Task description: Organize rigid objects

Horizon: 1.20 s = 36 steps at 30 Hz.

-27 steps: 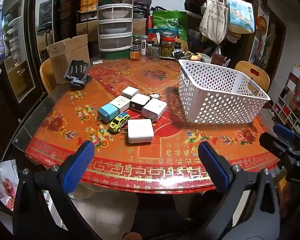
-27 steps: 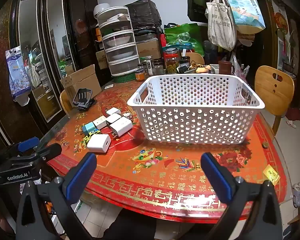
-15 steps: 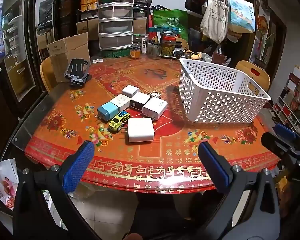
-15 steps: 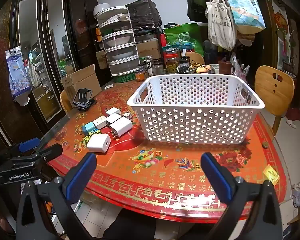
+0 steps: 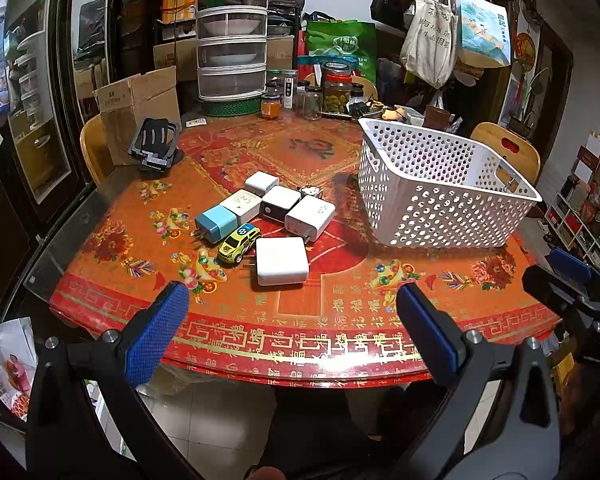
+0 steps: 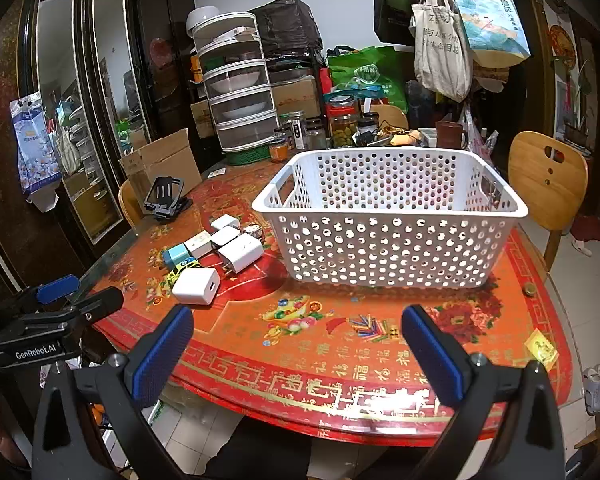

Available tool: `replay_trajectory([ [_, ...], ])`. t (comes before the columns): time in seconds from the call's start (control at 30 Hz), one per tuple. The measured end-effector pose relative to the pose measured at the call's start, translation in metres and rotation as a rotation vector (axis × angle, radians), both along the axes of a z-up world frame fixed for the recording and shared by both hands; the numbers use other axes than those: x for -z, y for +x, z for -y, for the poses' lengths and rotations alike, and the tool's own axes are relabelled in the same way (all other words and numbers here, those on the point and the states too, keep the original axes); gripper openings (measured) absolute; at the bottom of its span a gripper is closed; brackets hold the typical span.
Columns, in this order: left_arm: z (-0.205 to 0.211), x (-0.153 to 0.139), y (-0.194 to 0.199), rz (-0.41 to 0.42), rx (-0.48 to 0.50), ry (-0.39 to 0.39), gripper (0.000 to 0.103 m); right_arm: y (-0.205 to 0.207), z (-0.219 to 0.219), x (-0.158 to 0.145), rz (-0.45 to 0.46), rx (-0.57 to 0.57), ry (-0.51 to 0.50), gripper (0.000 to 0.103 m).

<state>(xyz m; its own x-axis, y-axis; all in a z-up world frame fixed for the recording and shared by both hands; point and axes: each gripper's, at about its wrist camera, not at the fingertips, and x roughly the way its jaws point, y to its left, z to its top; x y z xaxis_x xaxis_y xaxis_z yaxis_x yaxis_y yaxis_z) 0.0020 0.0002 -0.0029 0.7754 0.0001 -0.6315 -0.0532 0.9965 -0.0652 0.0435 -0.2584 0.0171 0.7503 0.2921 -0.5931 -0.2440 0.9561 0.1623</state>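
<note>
Both grippers hover at the near edge of the desk (image 5: 380, 320), holding nothing. The left gripper (image 5: 292, 332) has its fingers wide apart, and the right gripper (image 6: 296, 346) also.

I judge the step is a first reach. The large white charger (image 5: 281, 261) lies nearest, at 12 o'clock from the left gripper, with the yellow toy car (image 5: 238, 243) just beside it at 9 o'clock. It is better to close on the flat sides of the charger, clear of the prongs and the car.

The white perforated basket (image 6: 388, 252) stands at 12 o'clock from the right gripper. Nothing shows inside it, though its floor is partly hidden.
</note>
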Motion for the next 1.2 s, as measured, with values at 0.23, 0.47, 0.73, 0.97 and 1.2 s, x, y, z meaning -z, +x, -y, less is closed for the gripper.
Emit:
replay_trajectory([
  [0.23, -0.0002, -0.0002, 0.0002, -0.003, 0.001, 0.002, 0.102, -0.0001, 0.0006, -0.0004, 0.001, 0.000, 0.000, 0.103],
  [0.47, -0.0002, -0.0004, 0.0006, -0.004, 0.001, -0.002, 0.102, -0.0005, 0.0001, -0.0002, 0.001, 0.001, 0.001, 0.103],
  [0.73, 0.0001, -0.0009, 0.0008, -0.004, 0.001, -0.003, 0.102, -0.0003, 0.0006, -0.0010, 0.001, 0.001, -0.001, 0.103],
  [0.97, 0.0012, -0.0013, 0.0007, -0.002, 0.002, -0.001, 0.102, -0.0007, 0.0011, -0.0014, 0.001, -0.001, 0.000, 0.103],
  [1.2, 0.0023, -0.0017, 0.0006, -0.002, 0.003, -0.001, 0.102, -0.0006, 0.0008, -0.0012, -0.001, 0.000, -0.001, 0.103],
])
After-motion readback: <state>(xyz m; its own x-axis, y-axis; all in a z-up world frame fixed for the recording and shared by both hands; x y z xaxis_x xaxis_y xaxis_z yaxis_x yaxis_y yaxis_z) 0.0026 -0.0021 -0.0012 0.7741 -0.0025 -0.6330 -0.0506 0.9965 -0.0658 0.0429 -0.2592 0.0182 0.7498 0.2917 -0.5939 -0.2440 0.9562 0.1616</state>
